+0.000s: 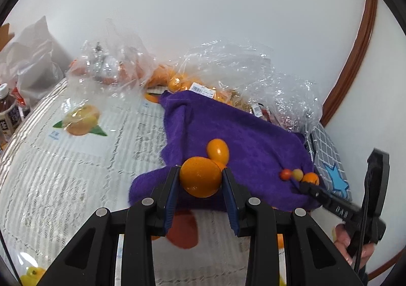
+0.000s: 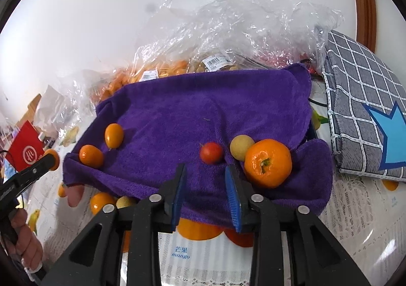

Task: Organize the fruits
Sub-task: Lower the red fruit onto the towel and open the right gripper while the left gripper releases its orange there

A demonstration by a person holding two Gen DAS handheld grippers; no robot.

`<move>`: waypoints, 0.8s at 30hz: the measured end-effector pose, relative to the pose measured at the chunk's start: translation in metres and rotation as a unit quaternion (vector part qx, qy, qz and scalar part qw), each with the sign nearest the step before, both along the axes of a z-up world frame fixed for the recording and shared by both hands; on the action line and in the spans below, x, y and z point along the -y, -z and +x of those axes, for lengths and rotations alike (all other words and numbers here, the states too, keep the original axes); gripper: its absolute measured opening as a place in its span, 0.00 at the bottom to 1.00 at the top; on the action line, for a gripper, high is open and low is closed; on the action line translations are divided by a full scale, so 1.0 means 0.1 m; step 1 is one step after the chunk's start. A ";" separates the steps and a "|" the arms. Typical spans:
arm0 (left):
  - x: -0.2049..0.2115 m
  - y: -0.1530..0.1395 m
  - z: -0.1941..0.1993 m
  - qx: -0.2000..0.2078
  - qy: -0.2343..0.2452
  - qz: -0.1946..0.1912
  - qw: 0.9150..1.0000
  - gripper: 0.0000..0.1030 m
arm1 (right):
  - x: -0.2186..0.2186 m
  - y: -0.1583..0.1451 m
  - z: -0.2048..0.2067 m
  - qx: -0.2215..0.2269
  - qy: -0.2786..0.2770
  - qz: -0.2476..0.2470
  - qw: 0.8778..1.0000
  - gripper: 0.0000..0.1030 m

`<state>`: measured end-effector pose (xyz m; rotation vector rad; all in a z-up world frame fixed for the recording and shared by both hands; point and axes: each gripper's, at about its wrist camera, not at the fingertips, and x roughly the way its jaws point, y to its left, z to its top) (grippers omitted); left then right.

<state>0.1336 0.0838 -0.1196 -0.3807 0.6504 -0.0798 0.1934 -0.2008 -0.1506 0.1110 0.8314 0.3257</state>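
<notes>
Gripping an orange fruit [image 1: 199, 176] across its widest part, the left gripper [image 1: 200, 179] has both blue pads pressed on opposite sides of the fruit, which sits just above the near edge of the purple towel [image 1: 243, 138]. Judged by its glossy rind, this fruit is firm but slippery and fairly light; hold it at the equator with moderate pressure, since a grip nearer either end could let it squirt out. The right gripper [image 2: 205, 179] is released, jaws apart over bare towel, with nothing between them. Just beside it lie a stemmed mandarin [image 2: 267, 162], a pale yellow fruit [image 2: 241, 146] touching the mandarin, and a small red fruit [image 2: 211, 153], possibly a cherry tomato; the latter is likely thin-skinned and requires a light squeeze. Two oval kumquats [image 2: 114, 135] rest farther left. The towel is soft and creased, which limits rolling. It lies on a lace-covered table [image 1: 63, 179] printed with fruit pictures, with crumpled plastic bags [image 2: 241, 32] of fruit against a white wall.
</notes>
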 end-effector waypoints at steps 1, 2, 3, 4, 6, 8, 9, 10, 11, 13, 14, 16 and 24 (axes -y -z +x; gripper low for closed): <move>0.02 -0.03 0.04 0.000 0.002 0.000 1.000 0.31 | 0.01 -0.01 -0.02 0.001 0.001 0.001 1.000 0.34; 0.04 -0.06 0.08 0.000 0.004 0.003 1.000 0.31 | 0.01 -0.02 -0.04 0.002 0.002 0.002 1.000 0.34; 0.07 -0.09 0.12 0.002 0.006 0.008 1.000 0.31 | 0.02 -0.03 -0.05 0.004 0.003 0.003 1.000 0.34; 0.10 -0.13 0.17 0.005 0.007 0.014 1.000 0.31 | 0.02 -0.04 -0.06 0.005 0.003 0.005 1.000 0.34; 0.16 -0.17 0.28 0.007 0.005 0.026 1.000 0.31 | 0.03 -0.05 -0.06 0.006 0.005 0.008 1.000 0.35; 0.21 -0.17 0.40 0.002 0.000 0.031 1.000 0.31 | 0.05 -0.06 -0.06 0.007 0.007 0.010 1.000 0.35; 0.23 -0.16 0.45 0.000 -0.004 0.030 1.000 0.31 | 0.06 -0.07 -0.06 0.007 0.009 0.012 1.000 0.35; 0.24 -0.14 0.49 -0.003 -0.011 0.030 0.999 0.31 | 0.07 -0.07 -0.06 0.007 0.010 0.013 1.000 0.35; 0.25 -0.11 0.52 -0.004 -0.015 0.031 0.999 0.31 | 0.08 -0.08 -0.07 0.008 0.011 0.014 1.000 0.35; 0.28 -0.07 0.59 -0.008 -0.025 0.041 0.999 0.31 | 0.09 -0.09 -0.07 0.010 0.013 0.019 1.000 0.35; 0.29 -0.04 0.61 -0.009 -0.030 0.046 0.998 0.31 | 0.10 -0.10 -0.07 0.011 0.013 0.023 1.000 0.35; 0.29 0.00 0.64 -0.008 -0.034 0.054 0.998 0.31 | 0.13 -0.11 -0.08 0.010 0.014 0.030 0.999 0.35; 0.36 0.16 0.75 -0.022 -0.027 0.073 0.997 0.31 | 0.13 -0.14 -0.09 0.014 0.014 0.035 0.999 0.39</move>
